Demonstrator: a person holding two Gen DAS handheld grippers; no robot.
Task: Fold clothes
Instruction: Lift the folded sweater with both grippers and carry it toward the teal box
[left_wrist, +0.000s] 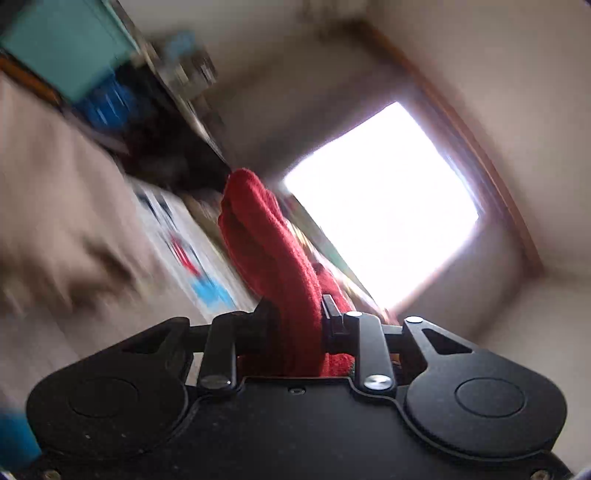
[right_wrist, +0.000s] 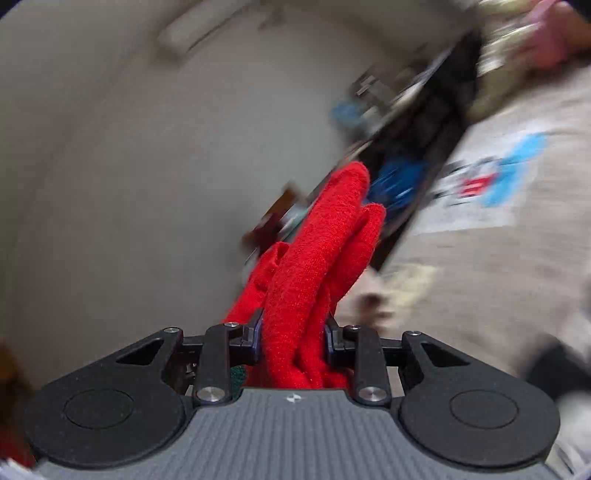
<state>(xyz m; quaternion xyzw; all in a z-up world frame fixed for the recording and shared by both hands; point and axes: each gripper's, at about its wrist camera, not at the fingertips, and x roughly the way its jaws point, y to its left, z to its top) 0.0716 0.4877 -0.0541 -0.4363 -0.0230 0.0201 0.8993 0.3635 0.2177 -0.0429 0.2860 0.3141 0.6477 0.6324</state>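
A red knitted garment (left_wrist: 269, 251) is bunched between the jaws of my left gripper (left_wrist: 295, 325), which is shut on it and tilted up toward the room. In the right wrist view the same red garment (right_wrist: 317, 258) is pinched in my right gripper (right_wrist: 293, 336), also shut on it, with folds sticking out past the fingertips. Both views are motion-blurred. How the rest of the garment hangs is hidden.
A beige bed cover (right_wrist: 498, 277) with a blue, red and white printed patch (right_wrist: 491, 184) lies to the right. A dark shelf with clutter (left_wrist: 173, 110) stands behind it. A bright window (left_wrist: 384, 206) and plain walls fill the background.
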